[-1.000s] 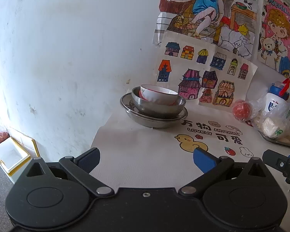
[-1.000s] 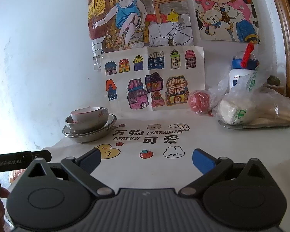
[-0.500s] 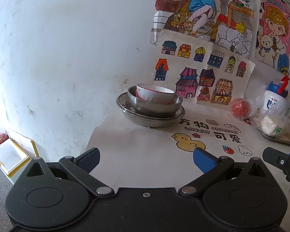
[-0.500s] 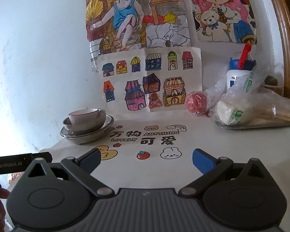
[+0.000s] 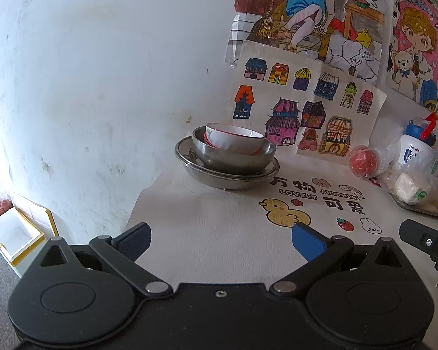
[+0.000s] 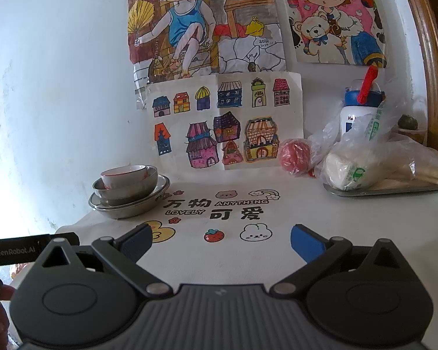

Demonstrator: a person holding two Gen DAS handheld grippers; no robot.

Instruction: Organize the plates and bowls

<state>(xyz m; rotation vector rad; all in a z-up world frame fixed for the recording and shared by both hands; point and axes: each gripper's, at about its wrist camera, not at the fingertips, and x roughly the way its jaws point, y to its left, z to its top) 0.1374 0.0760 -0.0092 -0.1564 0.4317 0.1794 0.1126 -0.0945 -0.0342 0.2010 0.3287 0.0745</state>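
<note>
A white bowl with a red rim [image 5: 233, 138] sits inside a steel bowl [image 5: 233, 157], which sits on a steel plate [image 5: 227, 175], stacked at the table's far left by the wall. The stack also shows in the right wrist view, with the white bowl [image 6: 122, 176], steel bowl [image 6: 125, 189] and plate [image 6: 128, 205]. My left gripper [image 5: 221, 240] is open and empty, well short of the stack. My right gripper [image 6: 221, 240] is open and empty over the printed tablecloth [image 6: 219, 250].
A steel tray [image 6: 394, 189] with plastic bags [image 6: 379, 157], a white bottle with a blue cap [image 6: 359, 110] and a red ball [image 6: 295, 157] stands at the back right. Drawings [image 6: 224, 122] lean on the wall. A white box [image 5: 11, 239] lies on the floor left.
Both grippers have drawn back a little from the stack and stay open. The bowls and plate have not moved.
</note>
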